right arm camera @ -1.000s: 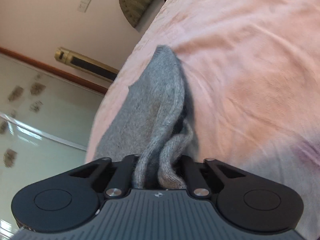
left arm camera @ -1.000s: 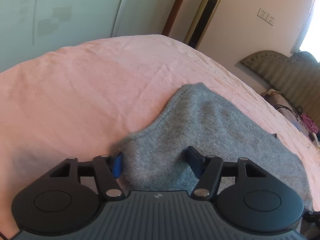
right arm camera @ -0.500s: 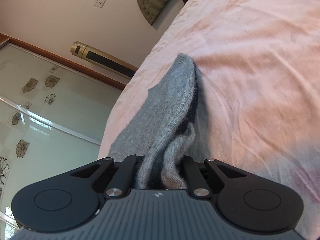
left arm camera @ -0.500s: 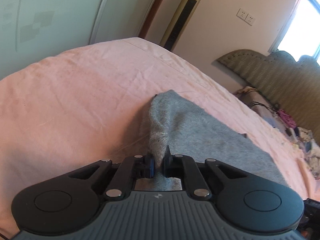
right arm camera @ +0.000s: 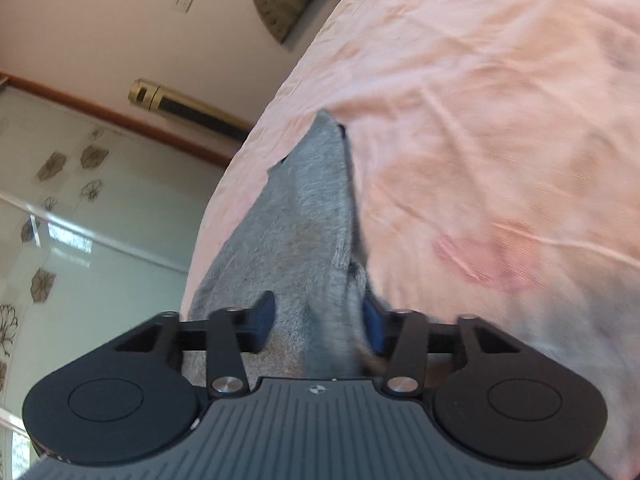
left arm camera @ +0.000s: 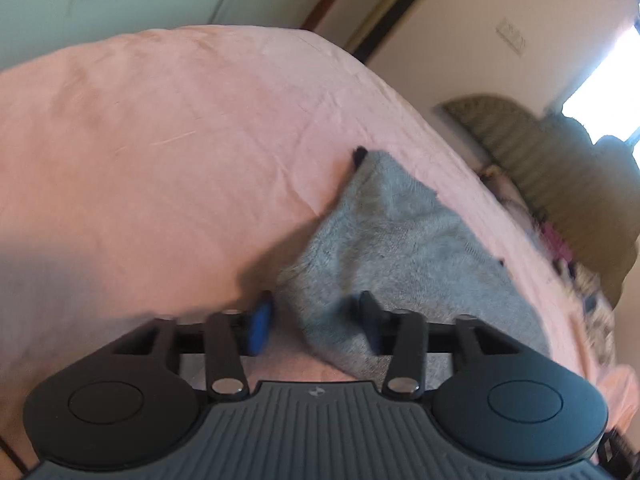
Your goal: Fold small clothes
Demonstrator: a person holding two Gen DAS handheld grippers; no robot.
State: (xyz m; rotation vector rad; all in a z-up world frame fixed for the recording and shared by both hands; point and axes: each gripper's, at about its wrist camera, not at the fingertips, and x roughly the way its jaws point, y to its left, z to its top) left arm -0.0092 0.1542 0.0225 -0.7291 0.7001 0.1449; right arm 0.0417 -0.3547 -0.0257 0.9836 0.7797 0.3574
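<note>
Grey knit (left arm camera: 404,248) lies flat on pink sheet (left arm camera: 160,152). Left gripper (left arm camera: 314,322) and right gripper (right arm camera: 316,322): jaws just opened, both released, pads clear of cloth between them.

Daylit, motion-blurred, fisheye-warped edges

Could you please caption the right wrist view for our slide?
Right gripper, jaws just opened, over a grey knitted garment lying on the pink bedsheet.
</note>
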